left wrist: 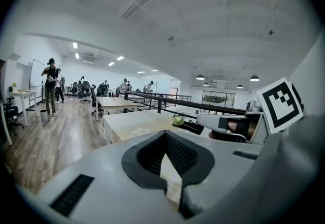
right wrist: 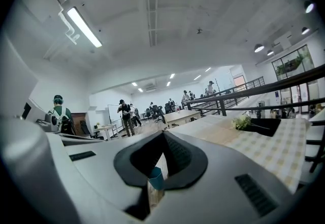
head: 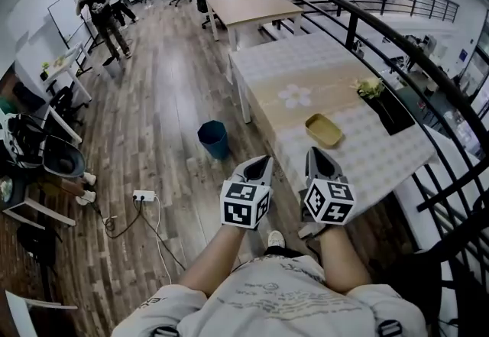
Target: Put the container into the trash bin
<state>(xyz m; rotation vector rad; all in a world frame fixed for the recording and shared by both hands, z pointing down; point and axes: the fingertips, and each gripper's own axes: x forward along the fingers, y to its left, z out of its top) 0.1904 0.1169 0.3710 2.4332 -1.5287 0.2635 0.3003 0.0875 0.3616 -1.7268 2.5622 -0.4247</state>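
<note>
A shallow yellow container (head: 323, 129) lies on the checked tablecloth near the table's front end. A dark blue trash bin (head: 214, 138) stands on the wooden floor just left of that table. It also shows as a blue sliver through the slit of the right gripper view, the trash bin (right wrist: 156, 177). Both grippers are held out side by side in front of me, short of the table. My left gripper (head: 261, 164) is shut and empty, pointing between bin and table. My right gripper (head: 320, 155) is shut and empty, its tip just short of the container.
The long table (head: 306, 68) carries a black planter with flowers (head: 380, 98). A curved black railing (head: 397, 30) runs along the right. A power strip (head: 143, 196) with cables lies on the floor to the left. People (head: 99, 11) and office chairs stand farther off.
</note>
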